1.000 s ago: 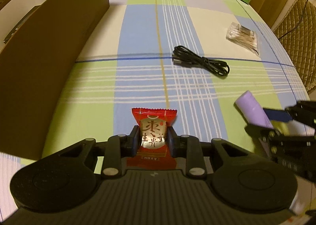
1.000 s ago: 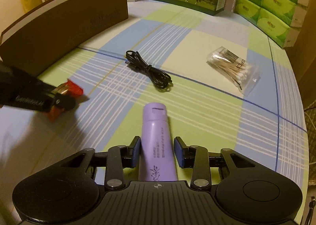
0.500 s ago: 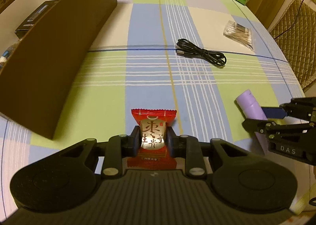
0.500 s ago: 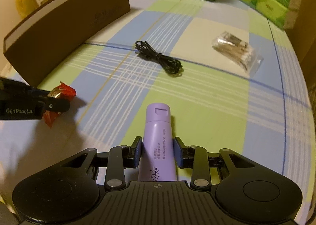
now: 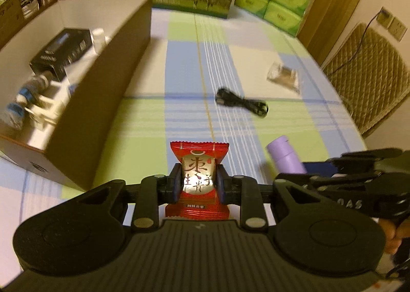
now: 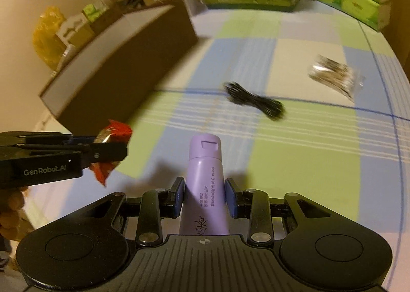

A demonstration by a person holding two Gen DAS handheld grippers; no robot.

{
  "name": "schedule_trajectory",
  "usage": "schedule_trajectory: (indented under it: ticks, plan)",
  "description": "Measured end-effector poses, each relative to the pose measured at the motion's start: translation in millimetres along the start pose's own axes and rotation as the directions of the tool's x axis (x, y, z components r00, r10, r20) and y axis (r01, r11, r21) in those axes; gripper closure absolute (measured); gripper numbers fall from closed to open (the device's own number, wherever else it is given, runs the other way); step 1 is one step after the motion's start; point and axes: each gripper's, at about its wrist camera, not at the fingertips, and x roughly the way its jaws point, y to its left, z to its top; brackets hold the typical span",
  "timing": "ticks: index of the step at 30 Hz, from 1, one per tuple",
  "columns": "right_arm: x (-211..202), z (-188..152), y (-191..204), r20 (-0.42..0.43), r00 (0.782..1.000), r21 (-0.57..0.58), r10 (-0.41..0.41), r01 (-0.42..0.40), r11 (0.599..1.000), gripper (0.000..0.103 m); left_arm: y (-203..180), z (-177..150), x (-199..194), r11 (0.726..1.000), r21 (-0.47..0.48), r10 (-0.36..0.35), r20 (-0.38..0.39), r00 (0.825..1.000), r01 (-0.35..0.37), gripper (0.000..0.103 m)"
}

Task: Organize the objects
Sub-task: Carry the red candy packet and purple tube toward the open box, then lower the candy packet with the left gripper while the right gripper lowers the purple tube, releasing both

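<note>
A red foil snack packet (image 5: 199,179) is clamped in the left gripper (image 5: 196,184), a lilac plastic tube (image 6: 205,189) in the right gripper (image 6: 205,198). Several items are already seen inside the brown cardboard box (image 5: 102,102). A coiled black cable (image 5: 242,103) and a clear bag of cotton swabs (image 5: 284,76) remain on the checked tablecloth (image 5: 179,69).

Both tools are matte black plastic. Seen from its own camera, the left gripper (image 5: 197,184) has a ribbed centre plate, a round disc housing on either side of that plate, silver screw heads on the finger links and dark blue pads. The right gripper (image 6: 205,197) matches. White "GenRobot.AI" lettering runs along the left gripper's side
</note>
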Motion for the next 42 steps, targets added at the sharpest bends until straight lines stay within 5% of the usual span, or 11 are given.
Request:
schedule_trajectory:
  ticks: [7,20,42]
  plan:
    - [-1.5,31.0,52.2,0.062,0.992,-0.005,0.108,-0.108,0.994,0.072,34.6,19.3,-49.1,1.000,-0.017,0.005,0.107,0.994,-0.003,0.081]
    - [36.0,98.2,152.0,0.137,0.971,-0.079,0.196,-0.187,0.979,0.072,135.2,53.6,-82.7,0.986,-0.082,0.157,0.179,0.971,-0.145,0.080]
    - [136.3,182.5,154.6,0.133,0.991,-0.020,-0.023,0.026,0.999,0.072,209.0,121.5,-0.7,0.985,-0.020,0.171,0.116,0.978,-0.170,0.080]
